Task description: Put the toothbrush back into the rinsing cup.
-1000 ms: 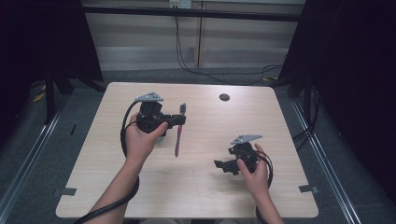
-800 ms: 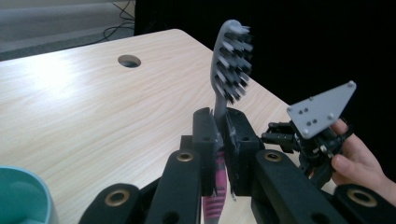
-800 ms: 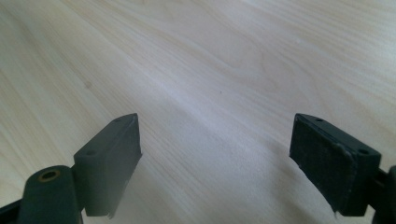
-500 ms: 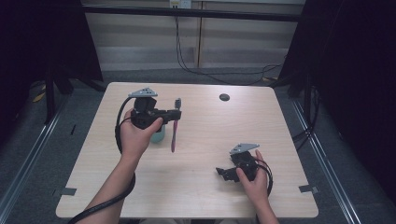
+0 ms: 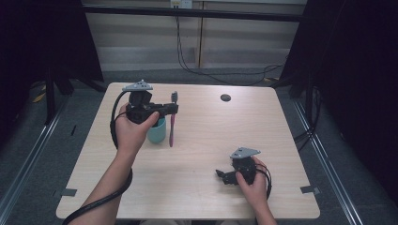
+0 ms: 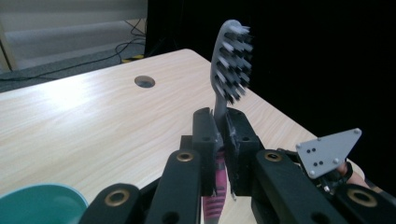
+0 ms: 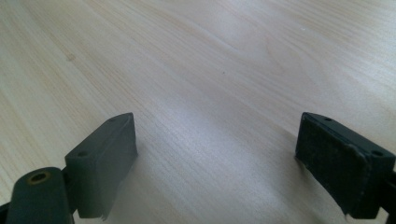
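Observation:
My left gripper (image 5: 172, 108) is shut on a toothbrush (image 5: 172, 121) with a pink handle and grey head, held upright with the bristles up. In the left gripper view the toothbrush (image 6: 227, 84) rises from between the closed jaws of that gripper (image 6: 220, 140). A teal cup (image 5: 157, 131) stands on the table just left of the brush and below the gripper; its rim (image 6: 39, 203) shows at the lower left. My right gripper (image 5: 219, 175) rests low at the table's front right, open, and in the right gripper view the same gripper (image 7: 224, 158) has bare wood between its jaws.
The light wooden table (image 5: 206, 140) has a round cable hole (image 5: 225, 97) near its far edge. Dark curtains flank both sides, and cables trail on the floor behind. The other hand's grey plate (image 6: 327, 149) appears at the lower right of the left gripper view.
My left gripper carried the toothbrush left and away, ending beside the teal cup. The right gripper drew back toward the front edge and settled low.

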The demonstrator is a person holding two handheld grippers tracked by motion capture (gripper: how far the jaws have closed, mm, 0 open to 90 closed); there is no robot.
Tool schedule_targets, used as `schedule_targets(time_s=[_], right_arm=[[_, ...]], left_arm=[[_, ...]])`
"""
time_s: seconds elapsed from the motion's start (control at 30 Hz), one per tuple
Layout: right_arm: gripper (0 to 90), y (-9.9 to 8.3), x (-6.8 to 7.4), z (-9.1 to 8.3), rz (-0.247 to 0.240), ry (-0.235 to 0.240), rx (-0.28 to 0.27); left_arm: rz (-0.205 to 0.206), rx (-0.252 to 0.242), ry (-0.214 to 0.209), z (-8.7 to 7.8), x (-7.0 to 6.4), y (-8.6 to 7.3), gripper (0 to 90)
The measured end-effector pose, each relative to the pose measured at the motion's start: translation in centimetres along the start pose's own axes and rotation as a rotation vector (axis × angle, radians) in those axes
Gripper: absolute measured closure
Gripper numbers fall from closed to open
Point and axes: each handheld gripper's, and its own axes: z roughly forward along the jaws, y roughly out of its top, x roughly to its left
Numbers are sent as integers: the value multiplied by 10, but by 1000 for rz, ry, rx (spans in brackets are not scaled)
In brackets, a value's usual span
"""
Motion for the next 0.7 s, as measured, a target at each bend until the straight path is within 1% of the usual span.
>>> schedule_targets(time_s=[0.3,0.37,0.43,0.5,0.53,0.6,0.63,0.7], right_arm=[[119,0,1,0,3,4,4],[119,0,1,0,3,3,3],[119,0,1,0,2,3,4],[119,0,1,0,2,3,3],[119,0,1,0,1,2,3],[119,0,1,0,2,2,3],[119,0,1,0,2,2,3],[119,0,1,0,2,2,3]], left_arm=[[-13,-16,16,0,9,4,842],[-12,-13,23,0,11,5,842],[-16,-22,22,0,13,6,842],[-13,-20,26,-1,14,7,842],[-15,-29,30,-1,15,8,842],[-11,-27,32,-1,16,9,842],[-15,-38,36,-1,17,11,842],[-13,-40,35,-2,18,11,842]])
